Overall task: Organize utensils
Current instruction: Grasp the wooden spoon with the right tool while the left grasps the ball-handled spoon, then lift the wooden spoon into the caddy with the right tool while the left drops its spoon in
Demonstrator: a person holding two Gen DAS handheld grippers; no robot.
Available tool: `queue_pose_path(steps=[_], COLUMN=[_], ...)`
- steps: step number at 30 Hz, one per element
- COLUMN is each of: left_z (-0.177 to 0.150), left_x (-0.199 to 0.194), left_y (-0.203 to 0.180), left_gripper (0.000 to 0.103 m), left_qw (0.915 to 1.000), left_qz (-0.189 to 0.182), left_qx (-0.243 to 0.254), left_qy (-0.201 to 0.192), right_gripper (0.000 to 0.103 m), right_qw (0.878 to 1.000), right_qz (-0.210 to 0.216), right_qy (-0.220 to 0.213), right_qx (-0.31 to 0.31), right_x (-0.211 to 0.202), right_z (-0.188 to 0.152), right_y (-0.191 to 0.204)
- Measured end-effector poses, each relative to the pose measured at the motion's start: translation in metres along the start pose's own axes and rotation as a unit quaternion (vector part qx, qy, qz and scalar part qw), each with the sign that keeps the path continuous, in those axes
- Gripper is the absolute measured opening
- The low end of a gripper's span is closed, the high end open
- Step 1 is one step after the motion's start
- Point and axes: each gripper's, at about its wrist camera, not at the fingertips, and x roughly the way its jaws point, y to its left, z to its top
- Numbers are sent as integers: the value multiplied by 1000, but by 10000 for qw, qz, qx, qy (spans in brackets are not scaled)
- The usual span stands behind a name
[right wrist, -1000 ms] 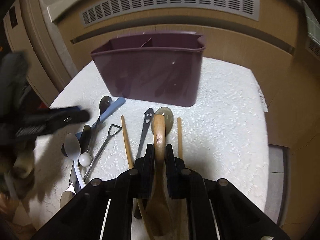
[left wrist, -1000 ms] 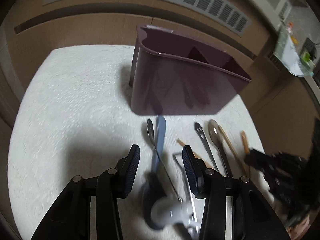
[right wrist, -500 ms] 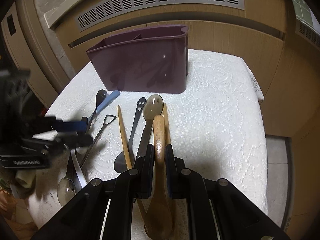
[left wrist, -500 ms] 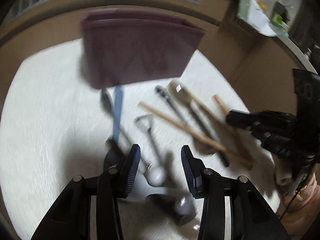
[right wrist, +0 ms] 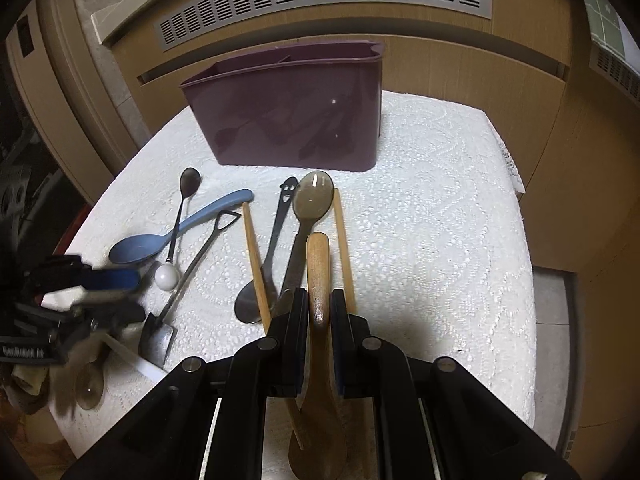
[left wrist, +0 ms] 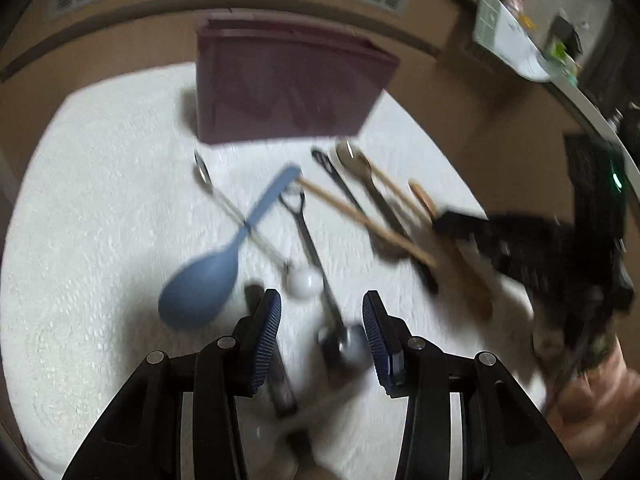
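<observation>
Left wrist view: left gripper (left wrist: pixel 322 316) is hanging unclenched over the small shovel-shaped spoon (left wrist: pixel 316 256), grasping nothing; that spoon's long axis is running near-to-far between the pads.
Blue spoon (left wrist: pixel 208 280): lying just left, angled.
Right wrist view: right gripper (right wrist: pixel 319 308) is clenching the wooden spoon (right wrist: pixel 318 276), handle pointing far toward the purple caddy (right wrist: pixel 292 120).
Nearer hand: the right one is already loaded; the caddy is standing straight ahead.
Only here: the caddy's divided top; the left view is blurring.
</observation>
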Motion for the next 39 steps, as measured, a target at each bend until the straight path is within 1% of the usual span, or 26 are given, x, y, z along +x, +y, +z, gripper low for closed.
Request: queue_pose_path(steps=[2, 4, 5, 6, 7, 8, 10, 14, 17, 21, 26, 29, 32, 35, 38, 39], left_z=[4, 6, 7, 6, 5, 4, 1, -1, 4, 11, 17, 26, 40, 63, 102, 115], left_x=[8, 22, 29, 32, 32, 30, 23, -17, -52, -80, -101, -112, -121, -139, -163, -168], left_y=[-5, -9, -11, -12, -13, -13, -9, -12, -18, -20, -28, -30, -33, -37, -41, -41], left_gripper=[43, 43, 43, 40, 32, 29, 23, 23, 23, 23, 23, 23, 23, 23, 23, 23], left_qw=[9997, 9992, 9984, 9973, 9963, 9956, 9953, 9911, 9852, 9800, 9768, 9773, 9755, 9732, 9658, 9637], left_qz=[220, 377, 549, 720, 849, 920, 916, 1034, 1087, 1083, 1011, 833, 706, 483, 319, 234], left_qx=[-34, -109, -124, -134, -100, -97, -177, -5, 179, 273, 366, 365, 401, 433, 515, 523], left_qy=[-25, 78, 98, 56, -66, -117, -263, -835, -1314, -1649, -1854, -1913, -2044, -2207, -2522, -2607], right_gripper=[10, 10, 10, 10, 10, 10, 10, 10, 10, 10, 10, 10, 10, 10, 10, 10], right_qw=[10000, 10000, 10000, 10000, 9999, 9999, 9998, 9993, 9986, 9975, 9958, 9944, 9920, 9898, 9846, 9814], right_qz=[-34, -55, -47, -48, -82, -124, -137, -84, -73, -26, 45, 88, 56, 28, -64, -124], right_qy=[-23, -46, -49, -57, -77, -101, -157, -357, -530, -710, -911, -1052, -1260, -1422, -1742, -1909], right_qx=[-22, -33, -24, -12, 2, 11, 28, 32, 42, 41, 37, 65, 62, 4, -103, -162], right_x=[-2, -3, -4, -4, -5, -5, -9, -23, -34, -45, -61, -72, -86, -99, -121, -131], right_z=[-1, -1, -1, -1, -1, -1, -2, -1, 3, 7, 13, 21, 33, 54, 87, 104], right_y=[3, 4, 4, 4, 4, 5, 6, 10, 14, 23, 28, 28, 28, 27, 26, 25])
